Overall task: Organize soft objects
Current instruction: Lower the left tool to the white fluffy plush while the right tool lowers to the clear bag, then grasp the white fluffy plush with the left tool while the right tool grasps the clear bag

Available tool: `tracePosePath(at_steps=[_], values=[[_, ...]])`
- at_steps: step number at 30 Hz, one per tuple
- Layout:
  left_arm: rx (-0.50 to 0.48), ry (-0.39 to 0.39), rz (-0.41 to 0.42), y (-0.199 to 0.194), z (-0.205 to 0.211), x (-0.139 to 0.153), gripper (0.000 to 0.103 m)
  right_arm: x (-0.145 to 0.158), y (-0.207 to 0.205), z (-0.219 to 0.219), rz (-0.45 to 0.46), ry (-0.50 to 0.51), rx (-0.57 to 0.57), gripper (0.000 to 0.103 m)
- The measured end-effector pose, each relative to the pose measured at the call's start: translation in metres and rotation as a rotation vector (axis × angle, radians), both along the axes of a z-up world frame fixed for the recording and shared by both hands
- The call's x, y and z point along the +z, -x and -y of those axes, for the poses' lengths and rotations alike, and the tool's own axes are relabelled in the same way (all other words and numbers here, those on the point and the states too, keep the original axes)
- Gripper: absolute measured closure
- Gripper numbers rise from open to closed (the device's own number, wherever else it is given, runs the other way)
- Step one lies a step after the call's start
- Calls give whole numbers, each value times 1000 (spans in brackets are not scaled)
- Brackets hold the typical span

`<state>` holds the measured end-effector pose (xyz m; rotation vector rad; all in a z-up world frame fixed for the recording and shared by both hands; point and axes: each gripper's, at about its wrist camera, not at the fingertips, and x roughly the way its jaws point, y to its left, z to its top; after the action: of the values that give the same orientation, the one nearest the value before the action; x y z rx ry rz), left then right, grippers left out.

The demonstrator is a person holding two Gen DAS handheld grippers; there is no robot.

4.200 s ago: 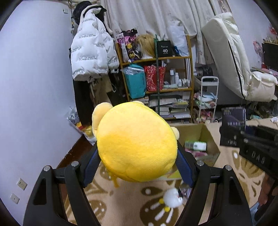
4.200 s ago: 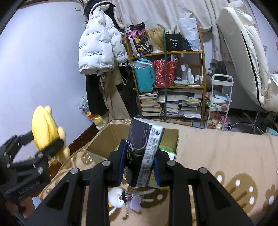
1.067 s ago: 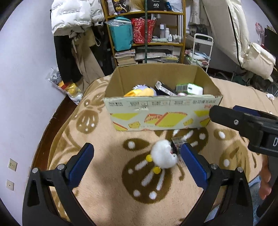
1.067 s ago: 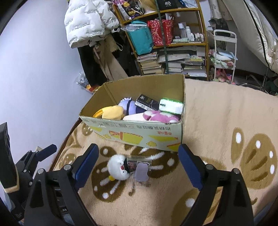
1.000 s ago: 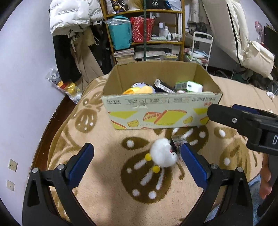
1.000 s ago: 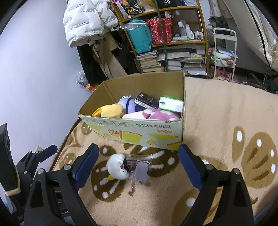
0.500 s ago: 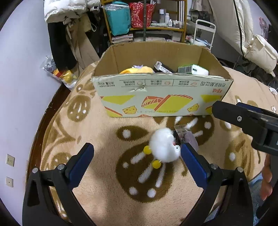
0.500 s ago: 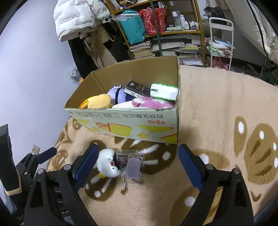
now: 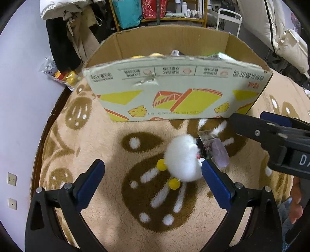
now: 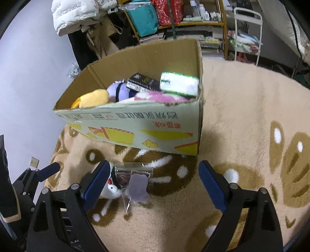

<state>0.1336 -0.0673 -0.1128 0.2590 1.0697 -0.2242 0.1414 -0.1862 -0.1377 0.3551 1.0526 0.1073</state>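
A small white plush with yellow feet (image 9: 183,161) lies on the beige patterned blanket, just in front of an open cardboard box (image 9: 174,87). A clear packet with a purple piece (image 9: 215,149) lies against its right side. My left gripper (image 9: 153,176) is open, its right pad close beside the plush. My right gripper (image 10: 153,182) is open above the packet (image 10: 133,180) and the plush (image 10: 111,190). The box (image 10: 135,126) holds a yellow plush (image 10: 91,97), a purple plush, a pink plush (image 10: 160,97), a black pack and a green pack.
The blanket (image 10: 242,116) spreads right of the box. Behind stand a shelf with bags and books (image 10: 174,19), a hanging white jacket (image 10: 77,15) and a white cart (image 10: 246,29). A wall with sockets (image 9: 11,178) is at the left.
Both grippers have let go of the yellow plush and the black pack, which now lie in the box. Both have since come down and closer to the white plush and the packet.
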Motion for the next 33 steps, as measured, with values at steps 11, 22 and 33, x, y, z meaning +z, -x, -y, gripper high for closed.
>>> tracePosePath(at_steps=[11,22,33], values=[[-21,-11,-65,-8,6,-23,4,-23,-8,-11,-61,1,24,6],[-34,5,-109,-13,7,-39,4,-39,-12,-29,-109,-15,91,18],[-3,48,-111,-28,-4,-50,5,-49,-12,-20,-153,-141,68,36]])
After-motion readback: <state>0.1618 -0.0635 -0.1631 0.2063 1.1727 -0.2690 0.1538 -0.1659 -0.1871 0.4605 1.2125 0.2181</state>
